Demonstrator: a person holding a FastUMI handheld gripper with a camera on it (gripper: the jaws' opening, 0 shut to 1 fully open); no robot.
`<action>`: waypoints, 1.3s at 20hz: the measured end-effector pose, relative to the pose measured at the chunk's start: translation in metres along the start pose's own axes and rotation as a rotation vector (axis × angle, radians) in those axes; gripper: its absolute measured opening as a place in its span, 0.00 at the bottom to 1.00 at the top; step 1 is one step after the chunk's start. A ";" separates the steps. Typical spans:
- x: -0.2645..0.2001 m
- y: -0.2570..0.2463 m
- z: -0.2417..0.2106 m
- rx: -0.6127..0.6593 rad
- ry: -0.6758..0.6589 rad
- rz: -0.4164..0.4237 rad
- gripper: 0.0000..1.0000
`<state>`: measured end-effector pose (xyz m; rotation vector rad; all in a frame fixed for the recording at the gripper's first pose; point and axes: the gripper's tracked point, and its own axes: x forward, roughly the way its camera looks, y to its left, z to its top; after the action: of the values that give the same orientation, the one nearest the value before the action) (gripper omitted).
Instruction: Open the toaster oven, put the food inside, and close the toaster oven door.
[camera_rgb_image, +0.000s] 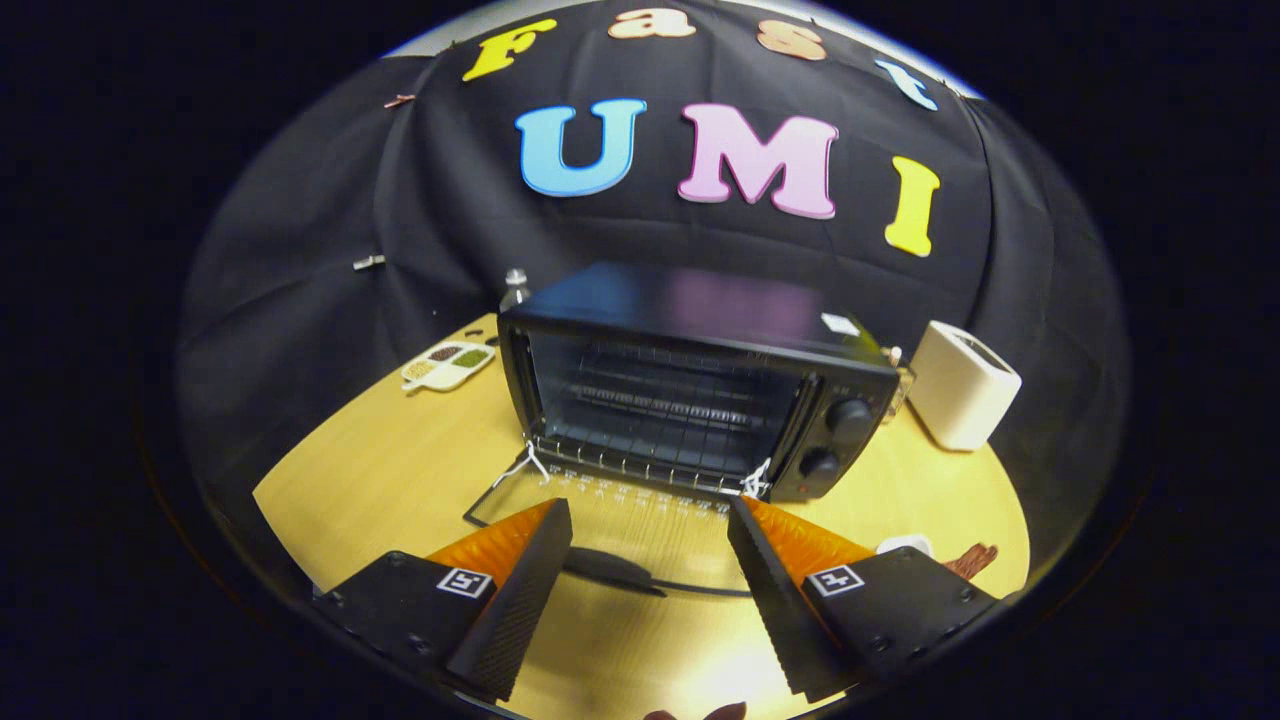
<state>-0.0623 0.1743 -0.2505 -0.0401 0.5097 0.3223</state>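
No readable text or labels

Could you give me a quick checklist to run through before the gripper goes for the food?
1. Toaster oven door open: ok, it lies folded down flat on the table, its handle between the fingers.
2. Rack inside free of items: ok, nothing seen on it.
3. Gripper open and holding nothing: ok, fingers spread wide.
4. Food located: cannot tell; a brown item lies beyond the right finger, mostly hidden.
5. White toaster clear of the oven: ok, standing apart beside it.
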 end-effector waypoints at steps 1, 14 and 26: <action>-0.008 -0.009 0.011 -0.013 -0.032 0.012 0.98; -0.072 -0.194 0.034 -0.049 -0.072 -0.011 0.98; -0.039 -0.285 -0.112 0.318 0.452 0.154 0.97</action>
<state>-0.0580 -0.1209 -0.3410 0.2413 1.0111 0.3815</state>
